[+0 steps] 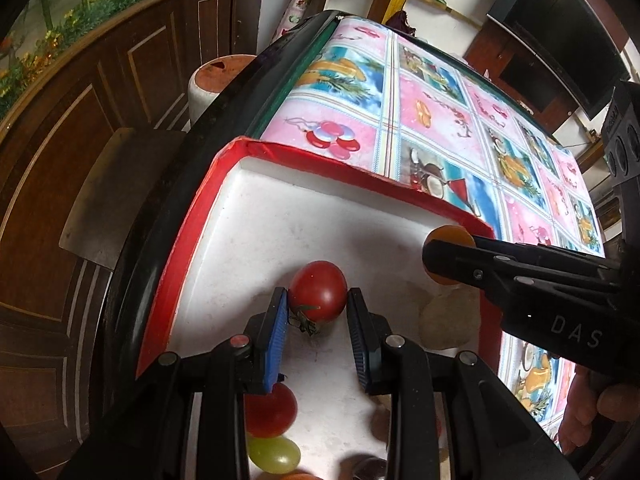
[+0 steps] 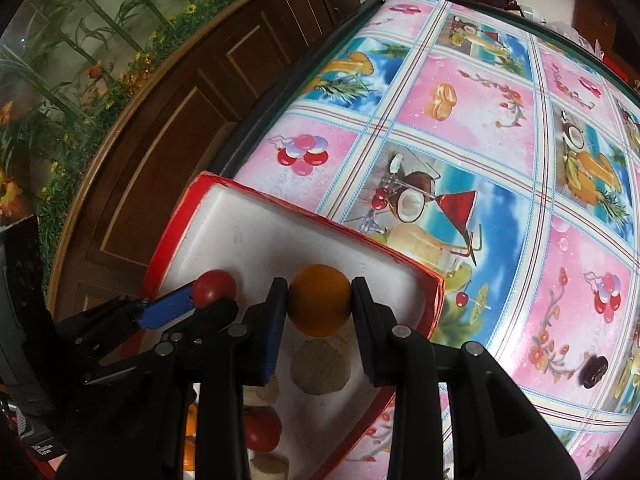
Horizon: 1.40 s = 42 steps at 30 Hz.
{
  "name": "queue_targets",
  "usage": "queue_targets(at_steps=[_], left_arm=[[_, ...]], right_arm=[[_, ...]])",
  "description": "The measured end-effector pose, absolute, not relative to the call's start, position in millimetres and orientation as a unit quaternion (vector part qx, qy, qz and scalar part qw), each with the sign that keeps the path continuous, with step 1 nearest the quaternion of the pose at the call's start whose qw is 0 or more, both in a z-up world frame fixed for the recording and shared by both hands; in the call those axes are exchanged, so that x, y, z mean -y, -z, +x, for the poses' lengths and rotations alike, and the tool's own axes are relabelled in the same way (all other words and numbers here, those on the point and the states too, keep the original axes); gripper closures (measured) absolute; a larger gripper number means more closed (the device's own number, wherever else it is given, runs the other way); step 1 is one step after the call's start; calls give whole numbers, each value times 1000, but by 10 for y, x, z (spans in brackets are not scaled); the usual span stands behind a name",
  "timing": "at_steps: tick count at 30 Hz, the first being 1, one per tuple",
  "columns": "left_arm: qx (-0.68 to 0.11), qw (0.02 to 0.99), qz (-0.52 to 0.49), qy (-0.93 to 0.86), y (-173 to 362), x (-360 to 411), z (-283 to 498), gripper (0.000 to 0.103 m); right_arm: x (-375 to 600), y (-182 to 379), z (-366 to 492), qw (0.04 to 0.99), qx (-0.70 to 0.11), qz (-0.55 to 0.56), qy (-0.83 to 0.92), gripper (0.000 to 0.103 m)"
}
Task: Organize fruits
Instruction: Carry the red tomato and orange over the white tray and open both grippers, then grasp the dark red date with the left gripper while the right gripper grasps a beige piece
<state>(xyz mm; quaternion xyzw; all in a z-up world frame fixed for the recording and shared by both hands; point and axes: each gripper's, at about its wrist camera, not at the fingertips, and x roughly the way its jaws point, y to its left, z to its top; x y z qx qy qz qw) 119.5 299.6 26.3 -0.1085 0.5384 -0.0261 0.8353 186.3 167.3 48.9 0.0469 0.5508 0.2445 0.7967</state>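
Observation:
My left gripper [image 1: 318,300] is shut on a red tomato [image 1: 318,296] with a green stem, held above the white tray with red rim [image 1: 188,240]. In the right wrist view the same tomato [image 2: 215,288] sits between the left gripper's blue pads [image 2: 168,310]. My right gripper [image 2: 320,300] is shut on an orange fruit [image 2: 320,300] above the tray [image 2: 236,216]; it shows in the left wrist view too [image 1: 452,236]. Below lie another red tomato [image 1: 272,408], a green grape [image 1: 274,454] and pale round pieces [image 2: 320,366].
The tray sits at the corner of a table with a pink and blue fruit-print cloth [image 2: 500,140]. A dark date [image 2: 594,370] lies on the cloth at right. Wooden cabinets [image 1: 80,140] and a red-topped stool [image 1: 218,80] stand beyond the table edge.

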Motion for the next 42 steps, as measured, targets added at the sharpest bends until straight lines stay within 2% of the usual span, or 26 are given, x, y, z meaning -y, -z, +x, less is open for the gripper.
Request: queue_targets(at_steps=[14, 15, 18, 19, 20, 21, 22, 27, 31, 42], left_arm=[[-534, 838, -99, 42, -238, -2979, 1185, 73], [-535, 838, -101, 44, -239, -2987, 1182, 70], [-533, 839, -104, 37, -255, -3019, 1169, 45], [-530, 841, -105, 35, -267, -3035, 1158, 42], [-528, 842, -106, 34, -273, -3042, 1152, 42], [-526, 843, -109, 31, -293, -3058, 1133, 42], [-525, 843, -110, 28, -311, -3067, 1115, 42], [-508, 855, -103, 14, -476, -2990, 961, 37], [-493, 863, -104, 29, -668, -2714, 794, 37], [-498, 856, -52, 125, -786, -1316, 511, 37]], right_arm=[[-1741, -360, 1862, 801, -553, 25, -228, 67], [-1741, -361, 1858, 801, -553, 28, -228, 67], [-1741, -374, 1838, 802, -554, 32, -223, 67], [-1730, -395, 1824, 804, -551, 36, -222, 64], [-1719, -420, 1810, 806, -548, 39, -221, 61], [-1698, -458, 1790, 809, -543, 42, -220, 53], [-1672, -503, 1767, 814, -536, 45, -220, 51], [-1463, -731, 1554, 828, -508, 61, -229, 51], [-1124, -810, 1297, 835, -495, 74, -228, 40], [504, -646, 566, 846, -504, 97, -143, 40]])
